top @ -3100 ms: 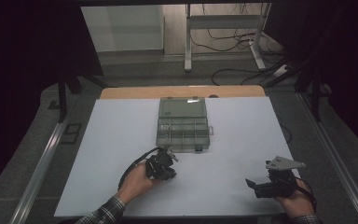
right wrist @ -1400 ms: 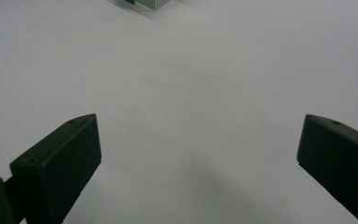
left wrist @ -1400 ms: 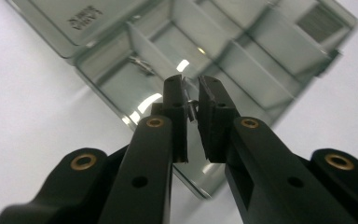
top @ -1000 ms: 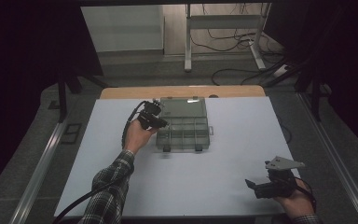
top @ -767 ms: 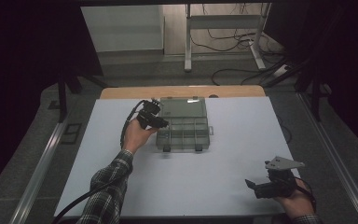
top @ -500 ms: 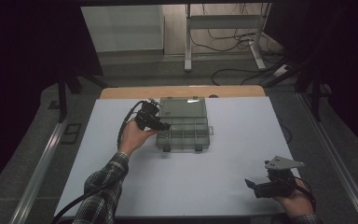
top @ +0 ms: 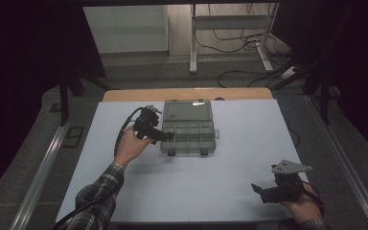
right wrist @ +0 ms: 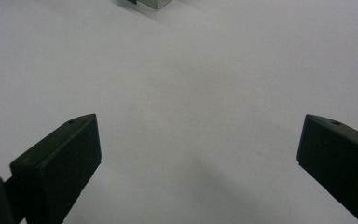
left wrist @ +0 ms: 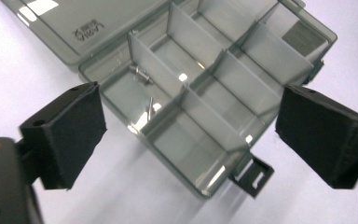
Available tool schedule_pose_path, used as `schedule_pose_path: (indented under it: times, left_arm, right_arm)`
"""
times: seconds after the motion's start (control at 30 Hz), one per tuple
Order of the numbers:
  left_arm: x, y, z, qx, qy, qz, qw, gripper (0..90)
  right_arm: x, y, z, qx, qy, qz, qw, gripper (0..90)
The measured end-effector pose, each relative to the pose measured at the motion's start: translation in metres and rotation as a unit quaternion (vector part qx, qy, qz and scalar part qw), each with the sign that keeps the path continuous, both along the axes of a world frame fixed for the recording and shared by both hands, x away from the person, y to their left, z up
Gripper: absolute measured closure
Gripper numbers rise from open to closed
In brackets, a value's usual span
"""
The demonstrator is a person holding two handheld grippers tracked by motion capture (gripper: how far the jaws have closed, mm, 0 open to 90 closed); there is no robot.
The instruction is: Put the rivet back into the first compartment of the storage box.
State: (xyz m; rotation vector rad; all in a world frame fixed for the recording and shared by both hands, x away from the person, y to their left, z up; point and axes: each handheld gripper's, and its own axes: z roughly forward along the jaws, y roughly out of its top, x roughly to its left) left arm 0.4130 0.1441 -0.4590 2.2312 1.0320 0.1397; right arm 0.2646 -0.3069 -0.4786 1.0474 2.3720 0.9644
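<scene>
White table top (top: 187, 187) with a wooden strip along its far edge, grey floor around it, dark curtains on both sides, a metal stand and loose cables on the floor at the back.

Counts: one clear grey plastic organizer box (top: 188, 128), lid open and lying flat toward the far side; two black latches on its near edge; two small metal screws (left wrist: 142, 74) in one corner compartment, the second one (left wrist: 149, 106) leaning by the divider. Several compartments split by dividers; the others look bare. Two hand-held grippers, two hands, one plaid sleeve on the left forearm.

The box sits on the far middle of the table, well apart from the right gripper.

Left gripper (top: 165, 136) hovers just above the box's left near corner, jaws have just been opening and now stand wide apart; in the left gripper view the box lies between and beyond them, pads touching nothing, nothing held.

Right gripper (top: 258, 190) rests low at the near right edge of the table, jaws spread wide over bare table top, holding nothing.
</scene>
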Motion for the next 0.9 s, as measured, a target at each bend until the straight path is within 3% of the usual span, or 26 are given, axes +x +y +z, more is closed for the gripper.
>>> schedule_pose_path:
  times: [0.2, 0.63, 0.77, 0.9]
  left_arm:
    - [-0.015, 0.014, 0.002, -0.02, -0.006, -0.004, 0.9998, 2.8]
    - [-0.055, 0.021, 0.002, -0.028, -0.043, -0.016, 0.9986, 0.0]
    - [-0.069, 0.025, -0.005, -0.026, -0.065, -0.014, 0.9974, 0.0]
    - [-0.078, 0.031, -0.01, -0.016, -0.073, -0.008, 0.9972, 0.0]
  right_arm:
    - [0.0, 0.0, 0.0, 0.012, -0.001, -0.007, 0.9999, 0.0]
    - [0.001, 0.001, -0.001, 0.009, -0.001, -0.012, 0.9999, 0.0]
    - [0.001, 0.001, -0.001, 0.009, 0.0, -0.011, 0.9999, 0.0]
    - [0.001, 0.001, -0.001, 0.01, -0.001, -0.011, 0.9999, 0.0]
